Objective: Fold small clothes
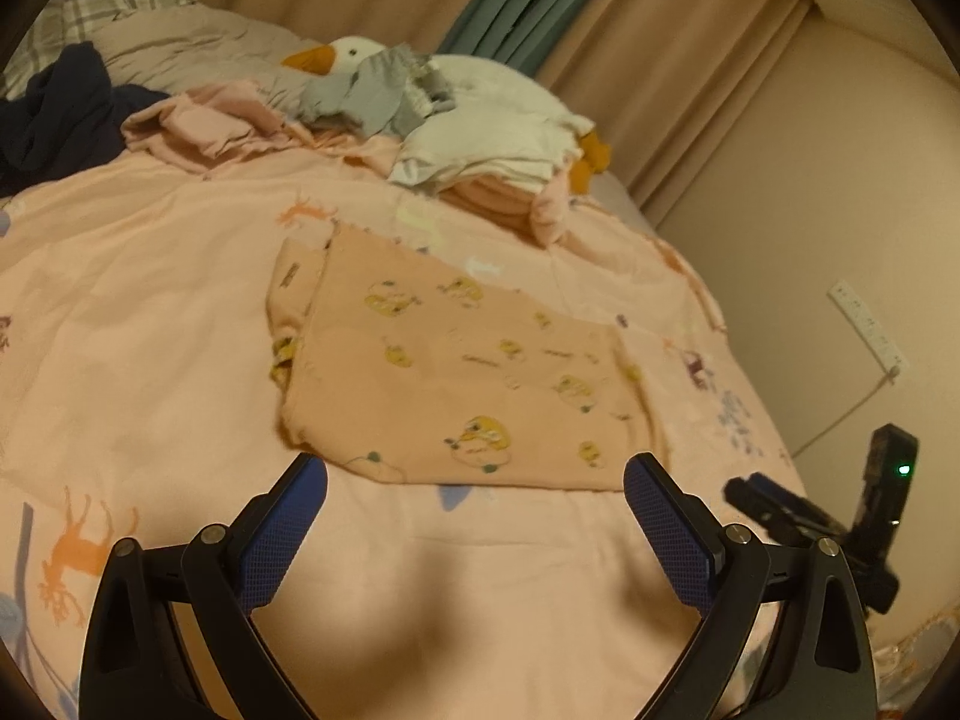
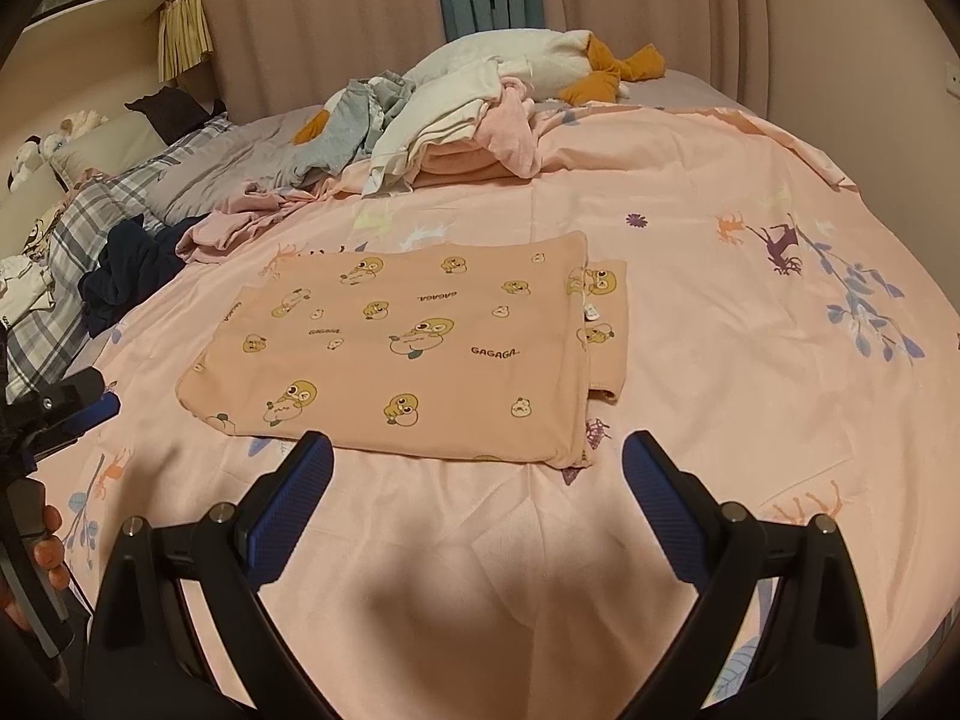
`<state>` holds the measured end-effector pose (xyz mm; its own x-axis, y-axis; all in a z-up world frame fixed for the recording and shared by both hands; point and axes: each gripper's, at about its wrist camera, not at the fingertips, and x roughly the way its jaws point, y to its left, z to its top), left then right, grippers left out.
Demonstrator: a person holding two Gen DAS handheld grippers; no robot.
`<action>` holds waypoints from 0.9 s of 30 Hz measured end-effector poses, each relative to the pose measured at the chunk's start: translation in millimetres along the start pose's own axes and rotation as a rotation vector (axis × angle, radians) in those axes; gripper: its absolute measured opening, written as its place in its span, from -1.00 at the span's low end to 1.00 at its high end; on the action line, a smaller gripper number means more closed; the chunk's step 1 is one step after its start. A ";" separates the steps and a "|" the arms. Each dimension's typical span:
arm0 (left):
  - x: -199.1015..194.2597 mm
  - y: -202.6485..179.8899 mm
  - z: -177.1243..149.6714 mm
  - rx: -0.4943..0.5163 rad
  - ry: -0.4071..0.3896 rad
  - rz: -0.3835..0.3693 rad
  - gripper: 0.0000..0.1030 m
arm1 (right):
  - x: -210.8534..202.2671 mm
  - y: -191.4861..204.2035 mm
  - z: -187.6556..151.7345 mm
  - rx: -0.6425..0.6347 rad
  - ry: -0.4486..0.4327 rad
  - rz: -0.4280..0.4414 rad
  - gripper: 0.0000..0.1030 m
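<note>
Both grippers, left gripper [image 1: 474, 480] and right gripper [image 2: 477, 456], spread apart and empty just near of the duck-print garment [image 2: 408, 342], already folded into a flat rectangle on the pink bedspread [image 2: 720, 360], with the unfolded clothes pile [image 2: 432, 120] at the far side apparently left to do.

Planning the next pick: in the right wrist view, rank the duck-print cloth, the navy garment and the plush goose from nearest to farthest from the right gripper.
From the right gripper:
1. Duck-print cloth, just ahead.
2. Navy garment, far left.
3. Plush goose, at the back.
</note>
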<state>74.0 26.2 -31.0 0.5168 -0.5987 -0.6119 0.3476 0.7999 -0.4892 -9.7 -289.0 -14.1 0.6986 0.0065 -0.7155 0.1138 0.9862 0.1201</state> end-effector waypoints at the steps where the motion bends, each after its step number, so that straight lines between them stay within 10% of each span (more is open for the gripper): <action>1: 3.8 3.8 -0.2 -0.006 0.014 0.008 0.91 | 2.6 -0.1 -0.1 0.002 0.007 0.001 0.92; 14: 30.4 62.2 6.8 -0.144 0.079 0.113 0.91 | 34.1 1.6 3.4 0.044 0.045 0.062 0.98; 27: 89.8 87.0 47.7 -0.239 0.172 -0.002 0.91 | 60.0 8.2 11.6 0.020 0.081 0.073 0.98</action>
<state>187.9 44.0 -98.9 0.3690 -0.6147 -0.6971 0.1437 0.7787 -0.6106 41.4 -282.5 -48.1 0.6461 0.0923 -0.7576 0.0794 0.9791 0.1870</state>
